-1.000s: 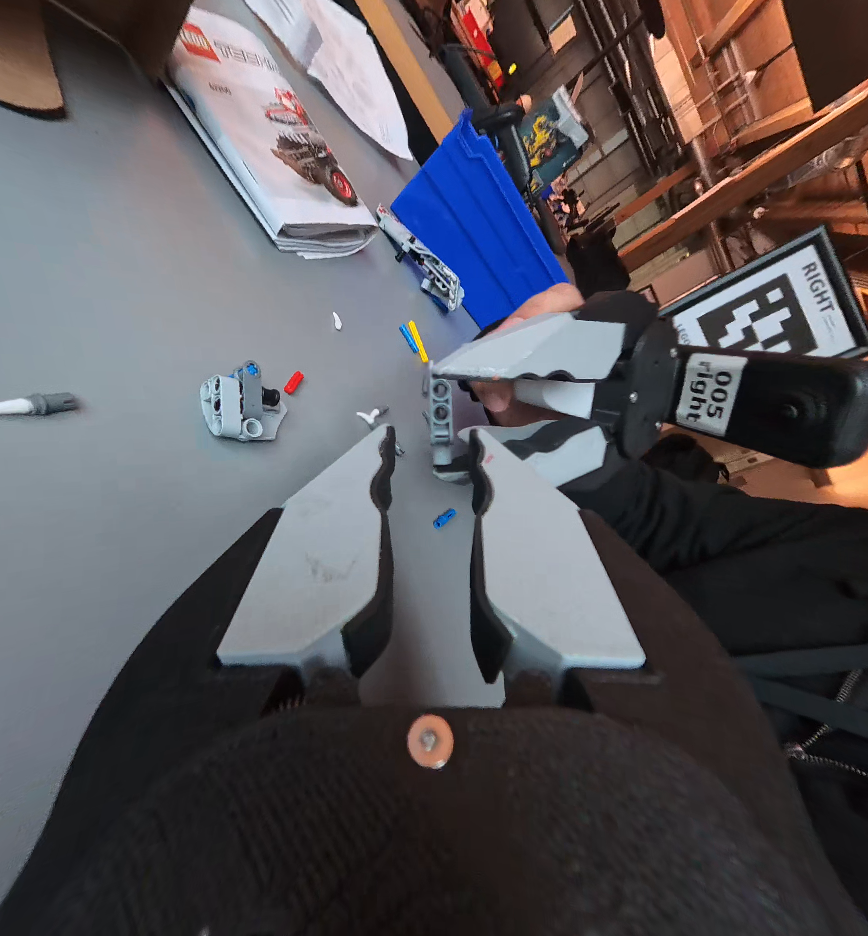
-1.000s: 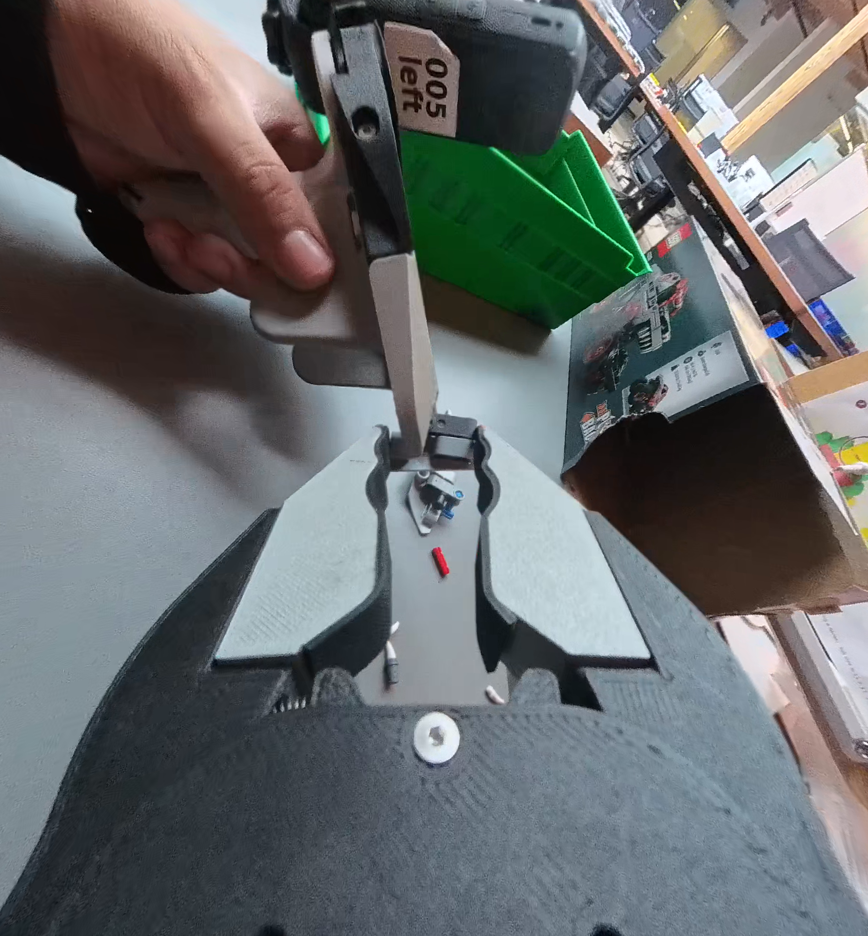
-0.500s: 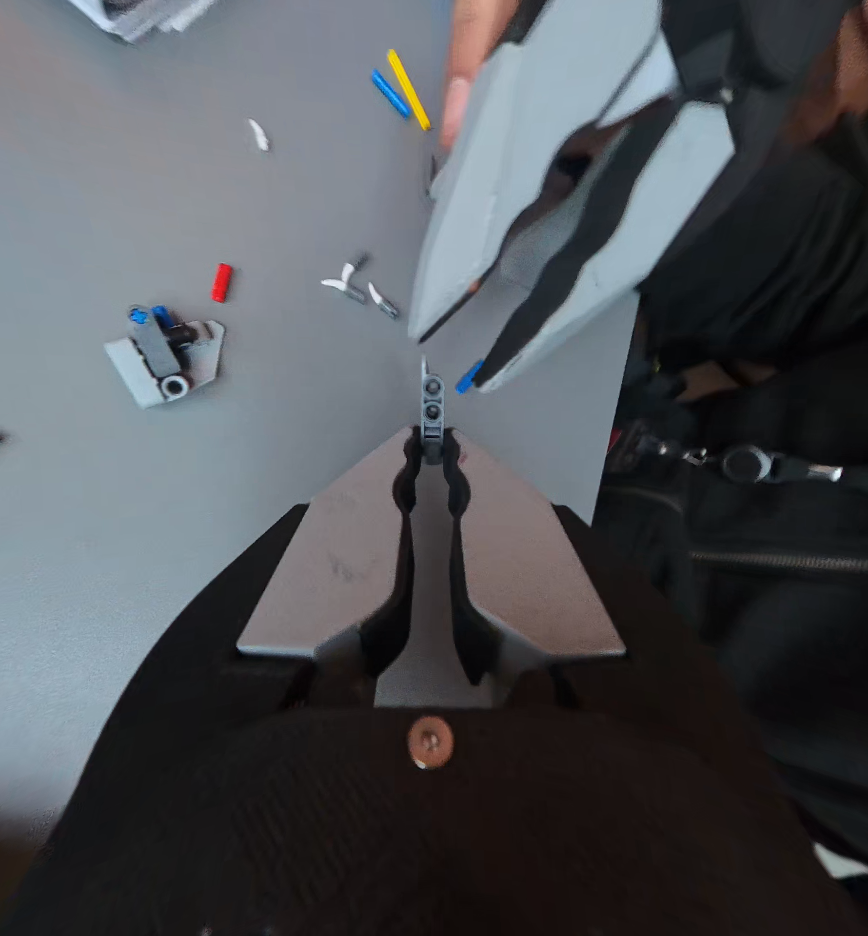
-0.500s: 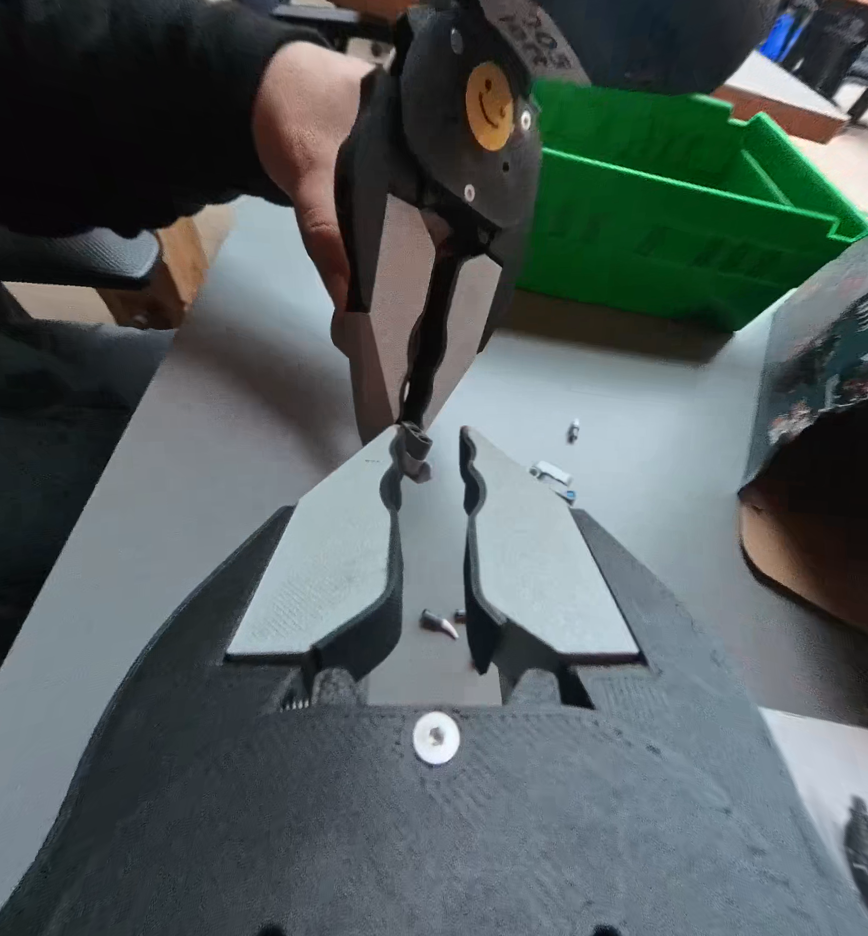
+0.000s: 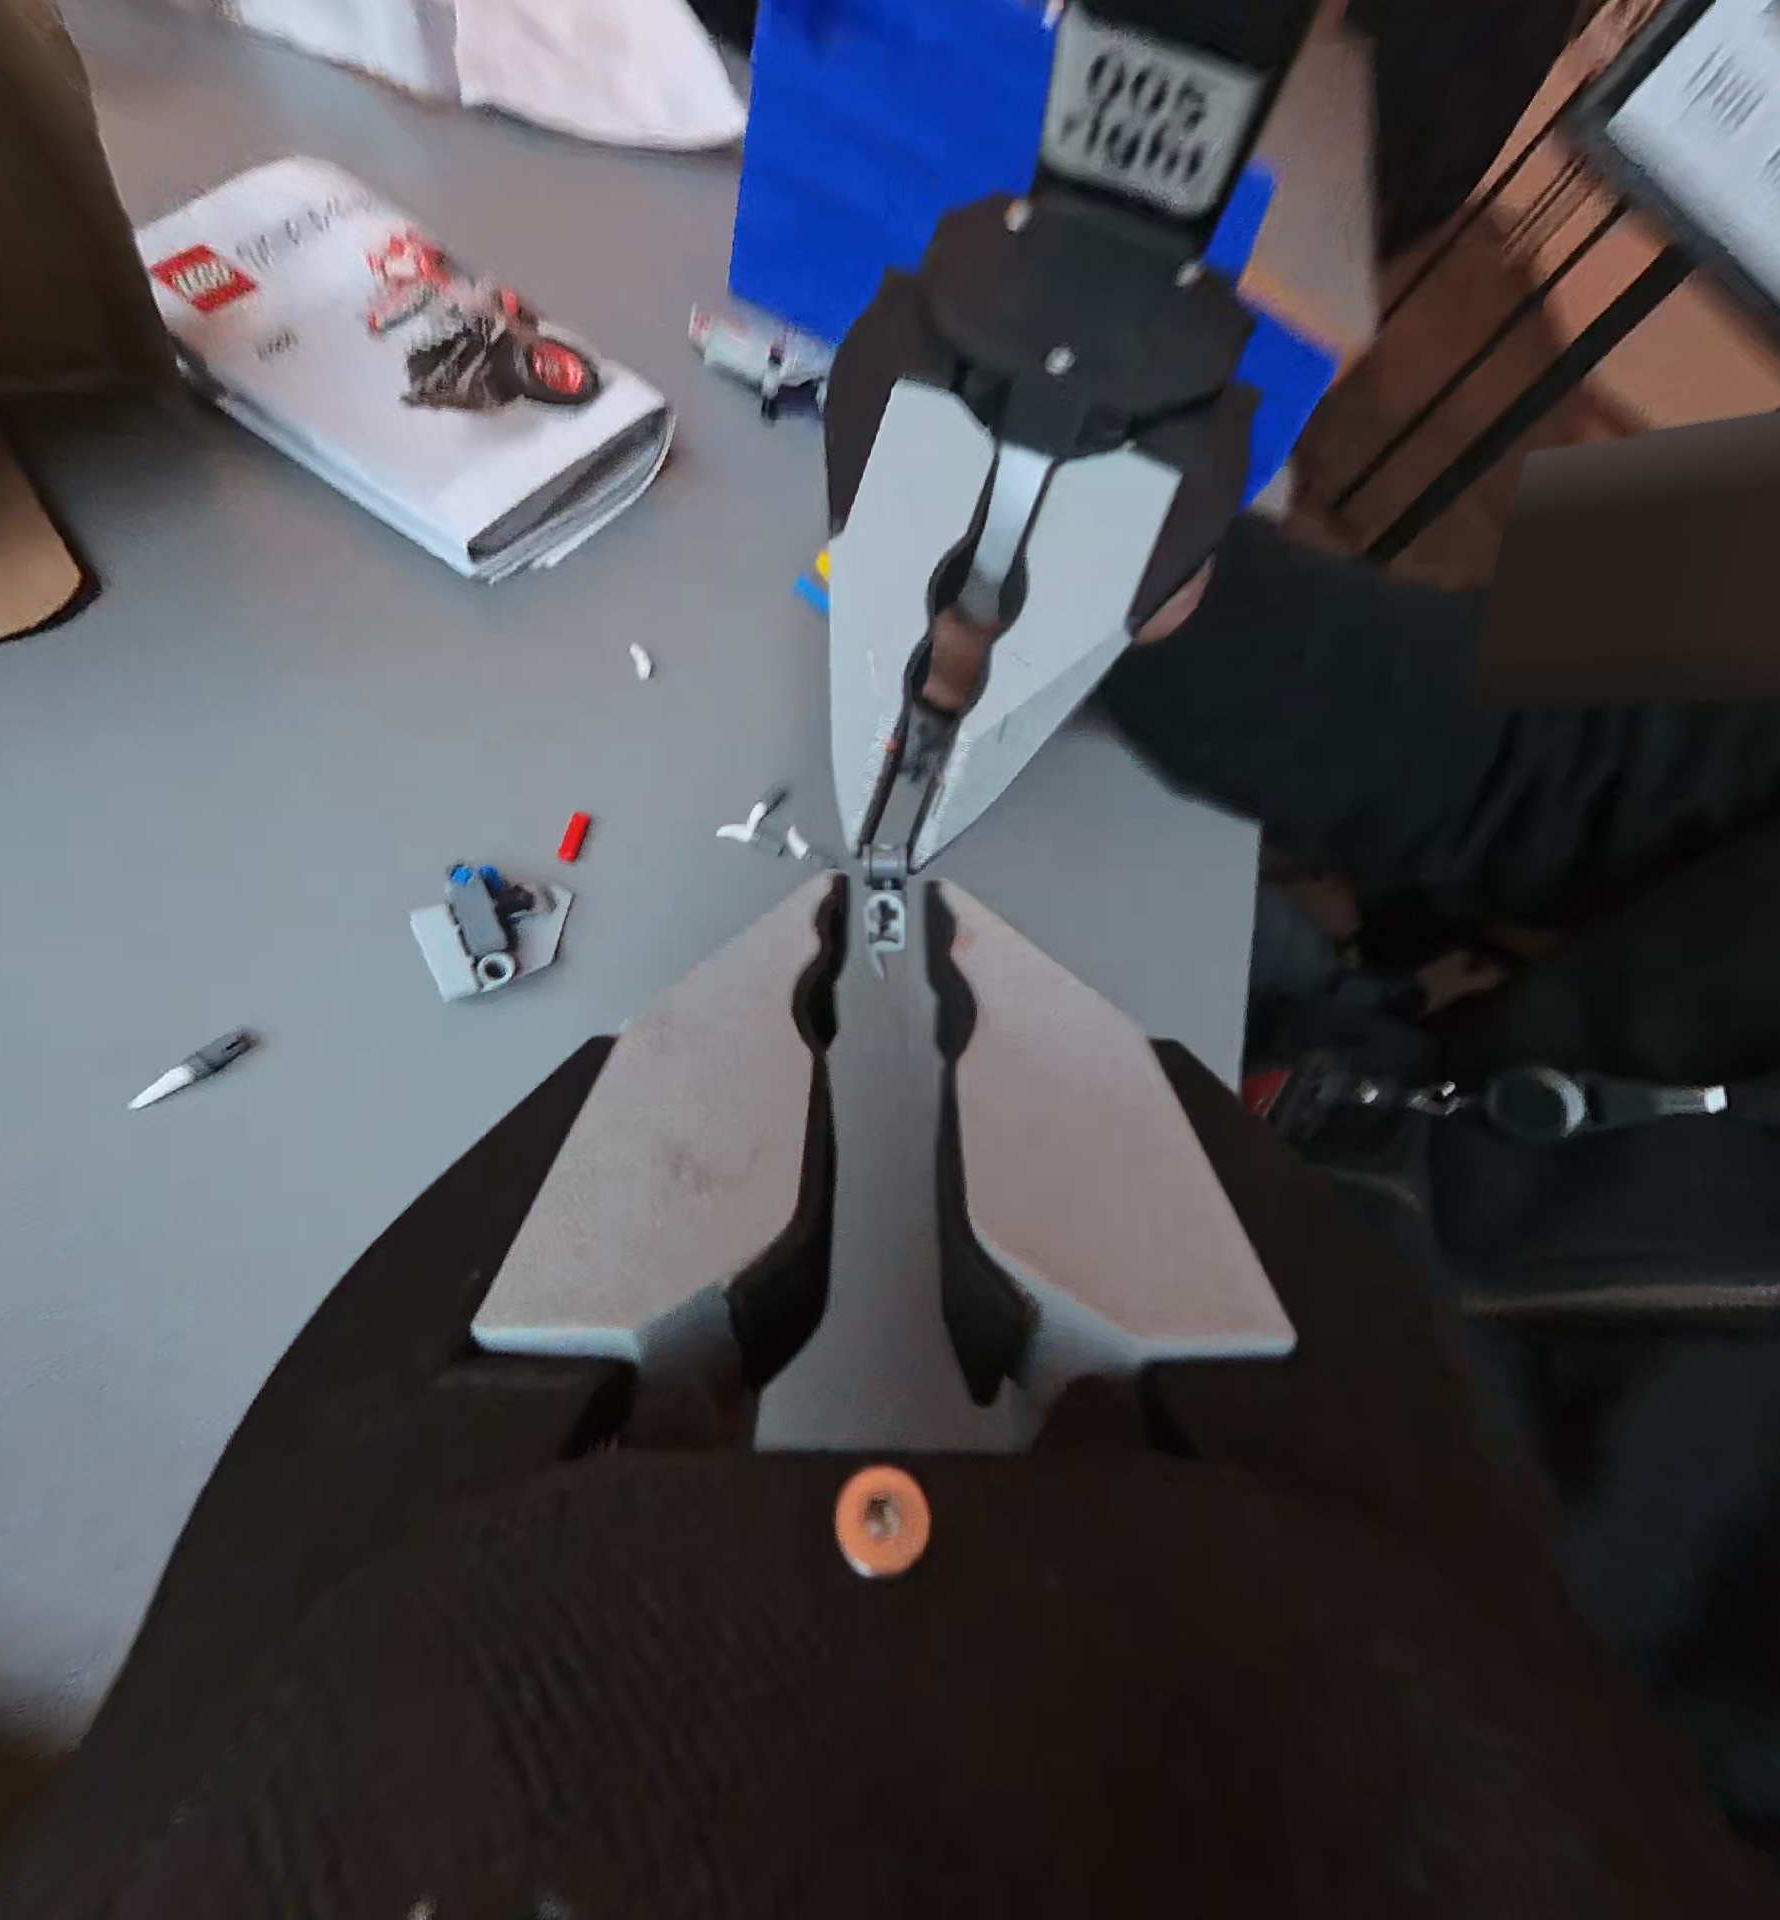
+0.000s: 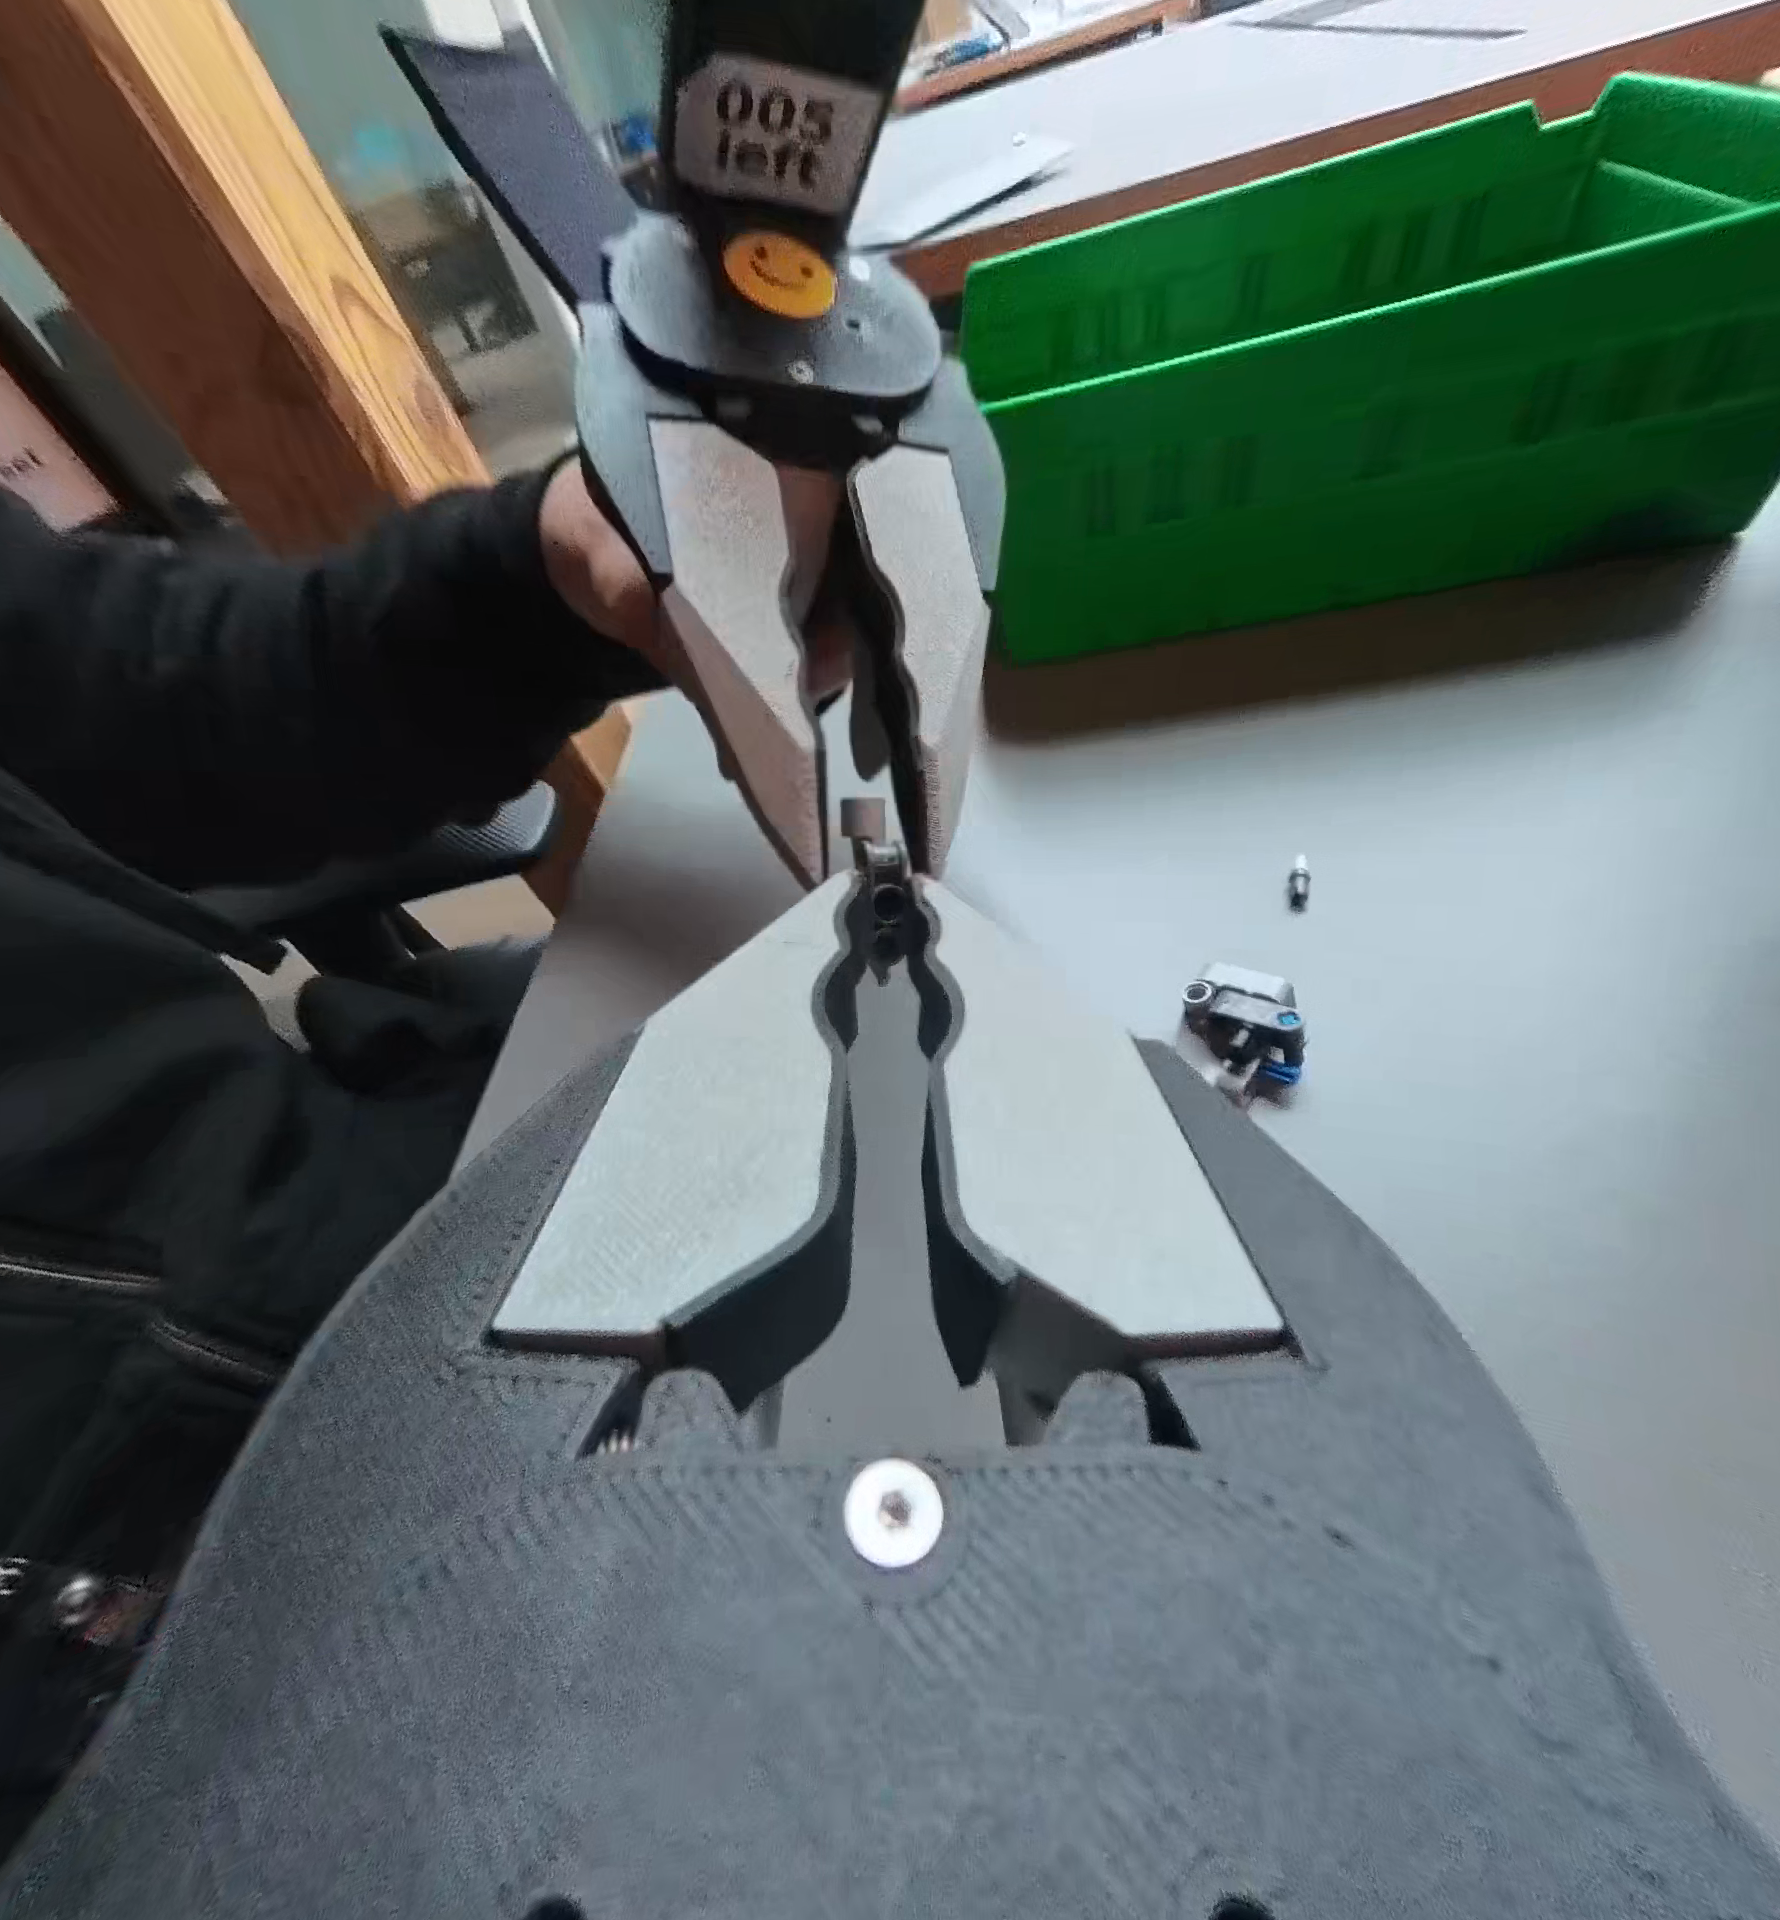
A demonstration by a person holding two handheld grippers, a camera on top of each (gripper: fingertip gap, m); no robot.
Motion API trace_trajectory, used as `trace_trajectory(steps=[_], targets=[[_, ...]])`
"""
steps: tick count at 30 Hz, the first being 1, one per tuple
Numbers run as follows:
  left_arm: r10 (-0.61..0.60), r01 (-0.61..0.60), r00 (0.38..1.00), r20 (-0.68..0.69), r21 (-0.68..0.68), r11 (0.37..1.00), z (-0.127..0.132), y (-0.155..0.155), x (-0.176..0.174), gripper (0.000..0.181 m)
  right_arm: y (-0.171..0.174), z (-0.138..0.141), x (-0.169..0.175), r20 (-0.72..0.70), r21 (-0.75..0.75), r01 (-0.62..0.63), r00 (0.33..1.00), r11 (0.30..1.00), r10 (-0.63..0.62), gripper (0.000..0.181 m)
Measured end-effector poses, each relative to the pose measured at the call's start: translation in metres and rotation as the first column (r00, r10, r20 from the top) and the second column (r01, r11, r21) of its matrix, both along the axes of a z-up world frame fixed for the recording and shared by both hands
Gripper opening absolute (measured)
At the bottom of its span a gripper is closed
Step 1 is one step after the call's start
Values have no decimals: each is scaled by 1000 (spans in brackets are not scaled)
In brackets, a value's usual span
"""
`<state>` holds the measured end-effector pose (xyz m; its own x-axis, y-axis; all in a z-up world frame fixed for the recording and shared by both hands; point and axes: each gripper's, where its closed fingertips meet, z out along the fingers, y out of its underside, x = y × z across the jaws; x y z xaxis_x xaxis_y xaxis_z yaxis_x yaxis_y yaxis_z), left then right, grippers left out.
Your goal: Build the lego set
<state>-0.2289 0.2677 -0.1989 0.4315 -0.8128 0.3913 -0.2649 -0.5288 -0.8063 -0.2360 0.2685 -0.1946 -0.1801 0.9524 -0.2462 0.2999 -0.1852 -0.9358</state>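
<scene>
Grey lego beam piece (image 6: 884, 914) pinched by right gripper (image 6: 886, 914) | left gripper (image 5: 884, 904) slightly apart, gripping nothing | red pin (image 5: 574, 836) only left view | green plastic bin (image 6: 1385, 416) only right view

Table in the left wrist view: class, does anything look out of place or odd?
Nothing is damaged or spilled. Small loose parts lie scattered on the grey table: a red pin, a white-tipped spike and a part-built grey assembly, normal mid-build.
</scene>
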Motion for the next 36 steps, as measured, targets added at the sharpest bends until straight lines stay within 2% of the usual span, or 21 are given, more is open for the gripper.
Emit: trace_trajectory(steps=[1, 5, 9, 13, 19, 27, 30, 34, 36], targets=[[11, -10, 998, 55, -17, 1000, 2, 0, 1, 21, 1, 4, 0, -26, -41, -2, 1000, 999, 1, 3], [5, 2, 987, 160, -49, 999, 2, -3, 6, 6, 1, 10, 0, -64, -131, -16, 998, 991, 8, 3], [45, -40, 970, 239, -24, 999, 9, 2, 7, 6, 5, 20, 0, -130, -187, -2, 991, 982, -22, 3], [85, -82, 927, 366, -25, 996, 24, 8, 6, 6, 7, 33, 6, -202, -259, -51, 979, 965, -3, 14], [91, -84, 911, 402, -33, 996, 28, 9, 14, 5, 8, 33, 4, -206, -229, -21, 978, 973, -27, 5], [73, -54, 847, 526, -52, 997, 41, 9, 23, 7, 8, 44, 9, -244, -250, -39, 969, 967, -24, 4], [112, -139, 868, 483, 20, 990, 40, 15, 21, 6, 15, 45, 8, -251, -307, 5, 964, 952, -86, 4], [203, -228, 782, 589, -32, 973, 46, 24, 21, 6, 26, 49, 8, -277, -367, 65, 945, 928, -176, 2], [219, -237, 776, 592, -48, 970, 44, 27, 22, 6, 29, 49, 10, -274, -375, 89, 940, 923, -202, 2]])
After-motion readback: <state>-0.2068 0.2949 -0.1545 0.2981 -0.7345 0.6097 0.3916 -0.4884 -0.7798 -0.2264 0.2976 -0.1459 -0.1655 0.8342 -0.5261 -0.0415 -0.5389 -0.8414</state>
